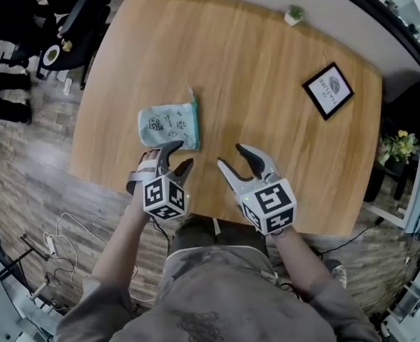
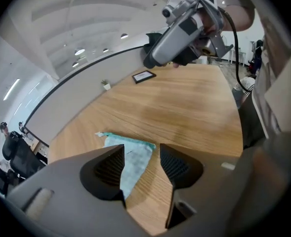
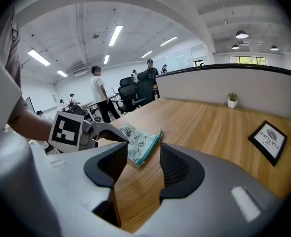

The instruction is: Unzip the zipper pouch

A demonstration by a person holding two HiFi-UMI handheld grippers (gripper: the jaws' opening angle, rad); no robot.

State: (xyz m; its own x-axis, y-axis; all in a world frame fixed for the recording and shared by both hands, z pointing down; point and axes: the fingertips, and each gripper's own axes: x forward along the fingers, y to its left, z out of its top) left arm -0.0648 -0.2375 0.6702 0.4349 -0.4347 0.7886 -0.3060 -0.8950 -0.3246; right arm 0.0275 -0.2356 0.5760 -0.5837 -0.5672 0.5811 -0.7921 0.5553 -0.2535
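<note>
Person stands at the near edge of a wooden table (image 1: 252, 84), a gripper in each hand, both angled down toward the tabletop. Left gripper (image 1: 177, 157): fingers spread wide with nothing pinched; bare wood and one corner of the zipper pouch (image 1: 168, 125) show through the gap. Pouch lies flat on the table just ahead of the left fingertips, close to them, and I cannot tell whether they touch. It is pale blue with small printed figures and a teal zipper edge along the side nearer the right gripper. Right gripper (image 1: 232, 157): fingers also spread and empty, only table between them. The pouch sits ahead and off to the left of its tips, clearly apart from them. The two grippers are side by side, near each other, not touching. Well beyond the right fingertips, off to their right, a black-framed picture (image 1: 328, 90) lies flat on the table. A small potted plant (image 1: 294, 14) stands at the table's far edge. Office chairs and people are in the room behind the left gripper's side.
</note>
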